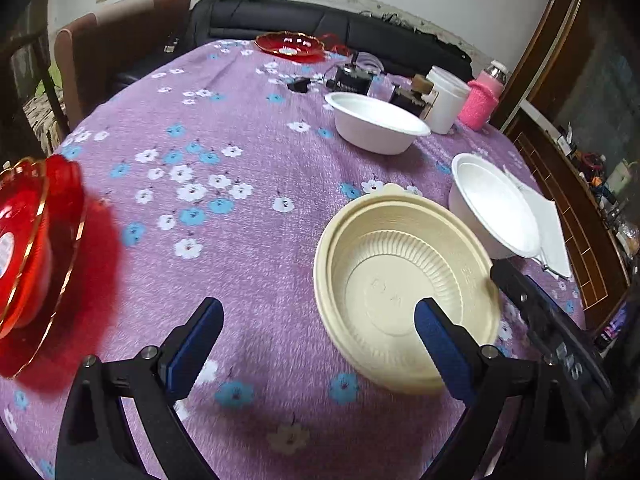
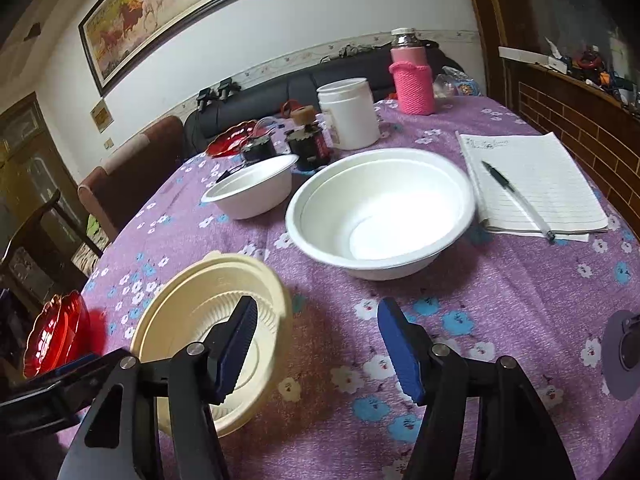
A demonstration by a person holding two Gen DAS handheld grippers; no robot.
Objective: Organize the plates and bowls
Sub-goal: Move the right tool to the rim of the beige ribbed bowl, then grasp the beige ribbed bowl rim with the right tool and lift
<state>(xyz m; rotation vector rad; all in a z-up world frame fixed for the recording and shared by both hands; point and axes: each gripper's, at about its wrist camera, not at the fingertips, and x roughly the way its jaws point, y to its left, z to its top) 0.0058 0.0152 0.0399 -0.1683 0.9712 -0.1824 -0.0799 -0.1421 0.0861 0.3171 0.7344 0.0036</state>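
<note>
My right claw (image 2: pixel 314 344) hung with its fingers apart over the purple flowered tablecloth (image 2: pixel 500 292), and it held nothing. One finger sat in front of the cream bowl (image 2: pixel 208 308), which looked tipped up on its edge, but I could not tell if the finger touched it. My left claw (image 1: pixel 318 344) was wide open too, with only cloth between its fingers. In the left view the same cream bowl sat flat on the table, just past one finger. Beyond it stood a big white bowl (image 2: pixel 380 216), and farther back a smaller white bowl (image 2: pixel 252 192). A red plate (image 1: pixel 28 244) showed at the side of the left view, blurry, and another red plate (image 1: pixel 290 44) lay at the far edge of the table. So nothing was stacked yet, I think; the bowls and the plates all sat apart. A notepad (image 2: pixel 532 184) with a pen (image 2: pixel 516 196) had small writing on top, too tiny to read. The cream bowl had raised marks inside that I could not read either.
</note>
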